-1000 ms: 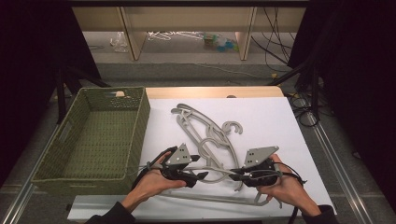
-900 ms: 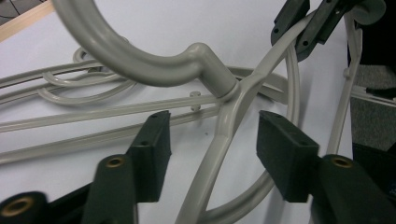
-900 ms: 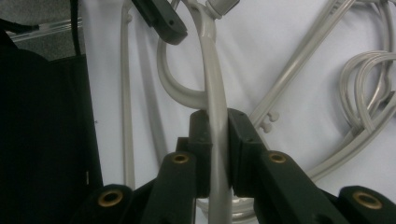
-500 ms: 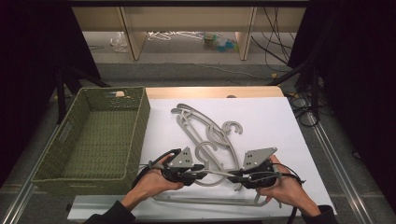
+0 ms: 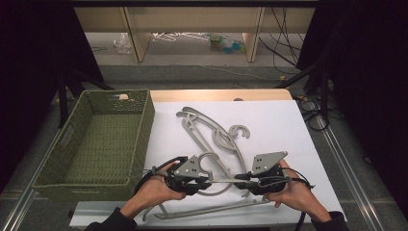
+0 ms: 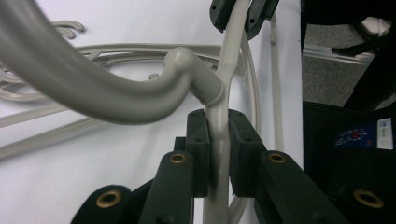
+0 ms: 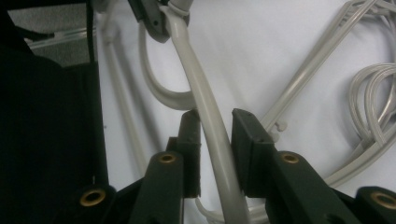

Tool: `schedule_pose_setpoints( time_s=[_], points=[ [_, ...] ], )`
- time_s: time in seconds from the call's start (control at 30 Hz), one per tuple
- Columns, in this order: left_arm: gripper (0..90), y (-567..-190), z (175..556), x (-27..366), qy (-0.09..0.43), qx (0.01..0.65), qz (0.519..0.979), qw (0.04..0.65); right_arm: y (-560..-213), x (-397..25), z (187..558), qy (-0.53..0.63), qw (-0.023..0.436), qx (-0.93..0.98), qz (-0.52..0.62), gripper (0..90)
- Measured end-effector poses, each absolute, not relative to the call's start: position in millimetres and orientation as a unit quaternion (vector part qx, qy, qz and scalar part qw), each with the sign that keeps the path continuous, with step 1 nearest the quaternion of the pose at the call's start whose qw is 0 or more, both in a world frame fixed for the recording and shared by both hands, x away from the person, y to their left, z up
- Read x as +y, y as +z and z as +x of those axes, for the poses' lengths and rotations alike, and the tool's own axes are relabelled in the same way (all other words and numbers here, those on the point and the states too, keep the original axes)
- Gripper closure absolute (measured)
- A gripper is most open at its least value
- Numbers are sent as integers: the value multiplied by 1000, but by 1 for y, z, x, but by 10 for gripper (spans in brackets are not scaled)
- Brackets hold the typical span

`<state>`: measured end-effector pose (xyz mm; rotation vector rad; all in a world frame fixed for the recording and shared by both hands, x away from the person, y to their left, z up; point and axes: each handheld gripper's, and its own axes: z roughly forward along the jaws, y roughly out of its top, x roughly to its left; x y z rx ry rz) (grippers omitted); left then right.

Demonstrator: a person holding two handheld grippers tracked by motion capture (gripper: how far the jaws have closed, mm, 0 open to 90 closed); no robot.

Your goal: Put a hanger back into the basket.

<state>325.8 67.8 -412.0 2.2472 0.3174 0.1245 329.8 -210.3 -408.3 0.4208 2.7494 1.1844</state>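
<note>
A grey plastic hanger (image 5: 226, 181) is held between my two grippers near the front of the white table sheet. My left gripper (image 5: 210, 183) is shut on its thin bar just below the hook's neck (image 6: 205, 88). In the left gripper view the pads (image 6: 198, 149) press on both sides of the bar. My right gripper (image 5: 243, 179) faces the left one and grips the same bar (image 7: 210, 126) a short way along. The left gripper's tips (image 7: 152, 18) show at the top of the right gripper view. Several more grey hangers (image 5: 211, 132) lie in a loose pile behind.
A green woven basket (image 5: 140, 139) with nothing in it stands at the left of the sheet. Another hanger (image 5: 216, 209) lies along the sheet's front edge under my hands. Black stands and cables flank the table, and shelving is beyond it.
The left gripper has crept slightly right towards the right one. Both grippers keep their hold on the hanger; the pile and basket are unmoved.
</note>
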Motion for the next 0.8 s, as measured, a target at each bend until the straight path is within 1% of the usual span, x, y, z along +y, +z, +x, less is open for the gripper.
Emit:
schedule_pose_setpoints(
  time_s=[0.03, 0.07, 0.1, 0.13, 0.17, 0.2, 0.3, 0.33, 0.4, 0.43, 0.6, 0.67, 0.8],
  points=[
    [802, -411, 326, 69, 51, 132, 896, 420, -408, -210, 330, 393, 59, 907, 142, 719],
    [802, -410, 326, 71, 53, 138, 896, 419, -407, -210, 330, 398, 58, 904, 148, 672],
    [801, -409, 327, 74, 55, 147, 896, 414, -403, -212, 330, 414, 64, 893, 163, 590],
    [801, -409, 327, 74, 55, 147, 896, 414, -403, -212, 330, 414, 64, 893, 163, 590],
    [801, -409, 328, 76, 56, 160, 894, 414, -400, -212, 330, 420, 68, 889, 170, 544],
    [801, -407, 332, 80, 57, 163, 895, 412, -392, -214, 330, 436, 87, 874, 195, 498],
    [803, -406, 337, 85, 58, 176, 892, 413, -385, -216, 330, 445, 107, 864, 209, 442],
    [802, -404, 340, 91, 54, 197, 884, 421, -385, -217, 329, 449, 110, 859, 222, 426],
    [801, -403, 342, 93, 55, 203, 882, 422, -385, -218, 330, 446, 111, 859, 225, 420],
    [801, -400, 344, 98, 57, 207, 882, 420, -385, -218, 330, 449, 113, 854, 237, 396],
    [802, -390, 344, 105, 58, 213, 874, 433, -379, -220, 327, 467, 125, 842, 240, 389],
    [801, -379, 345, 112, 72, 223, 868, 438, -376, -221, 324, 475, 132, 836, 240, 383],
    [801, -368, 349, 122, 85, 242, 856, 449, -373, -220, 319, 484, 130, 831, 242, 372]
  ],
)
